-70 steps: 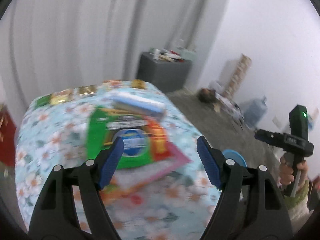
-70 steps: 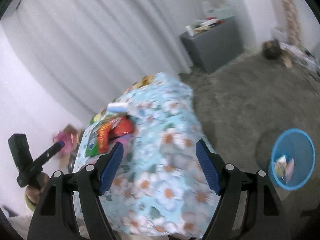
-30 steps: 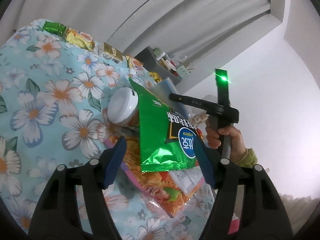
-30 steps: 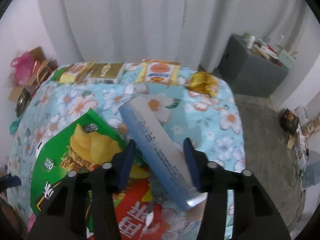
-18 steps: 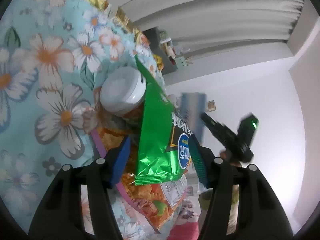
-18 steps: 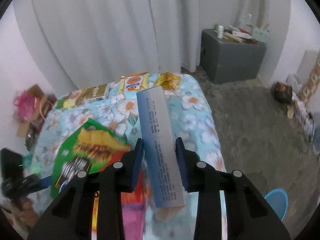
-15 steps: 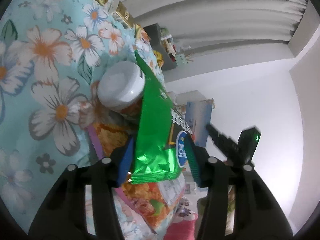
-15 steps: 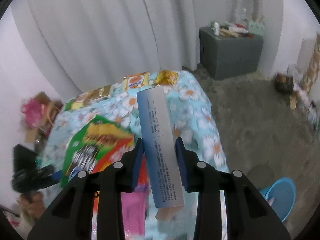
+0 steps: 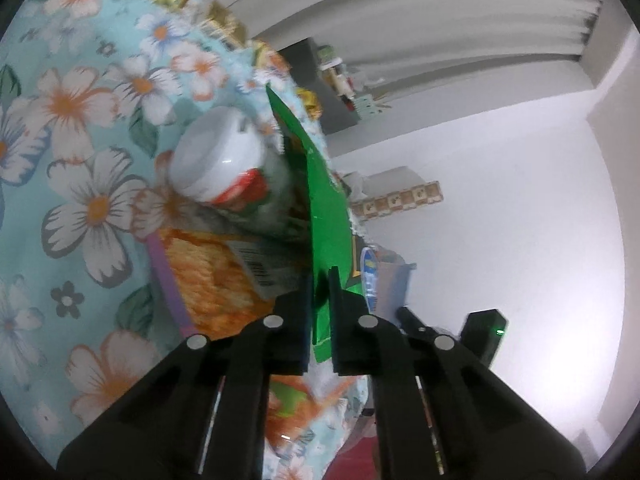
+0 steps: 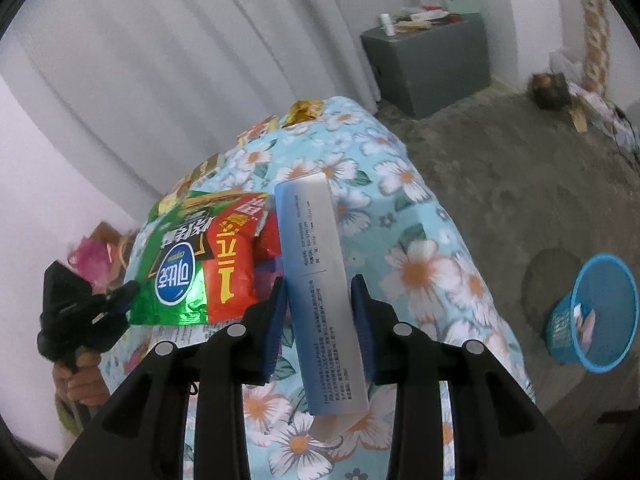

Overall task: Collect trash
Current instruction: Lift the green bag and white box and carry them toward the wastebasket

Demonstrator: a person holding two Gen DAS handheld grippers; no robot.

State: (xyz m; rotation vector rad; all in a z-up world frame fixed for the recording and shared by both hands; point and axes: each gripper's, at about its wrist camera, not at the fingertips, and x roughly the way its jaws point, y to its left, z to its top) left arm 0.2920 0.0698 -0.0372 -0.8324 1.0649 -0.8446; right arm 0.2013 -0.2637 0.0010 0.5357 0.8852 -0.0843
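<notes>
My left gripper [image 9: 320, 292] is shut on the bottom edge of a green chip bag [image 9: 326, 216], which stands up on edge from the pile on the table. The same green bag [image 10: 176, 256] appears in the right wrist view, with the left gripper [image 10: 130, 294] at its lower left corner. My right gripper [image 10: 320, 300] is shut on a long pale blue box [image 10: 316, 264], held above the table's near end. A blue trash basket [image 10: 562, 336] with a few scraps inside stands on the floor to the right.
On the floral tablecloth [image 10: 420, 264] lie a red snack bag [image 10: 236, 264], an orange snack bag [image 9: 208, 276], a white-lidded jar [image 9: 218, 160] and several small packets along the far edge. A grey cabinet [image 10: 432, 60] stands by the curtain. A hand [image 10: 80, 384] holds the left gripper.
The left jaws have closed on the green bag's edge. The right gripper has lifted the blue box off the table and swung it right, bringing the blue basket into view.
</notes>
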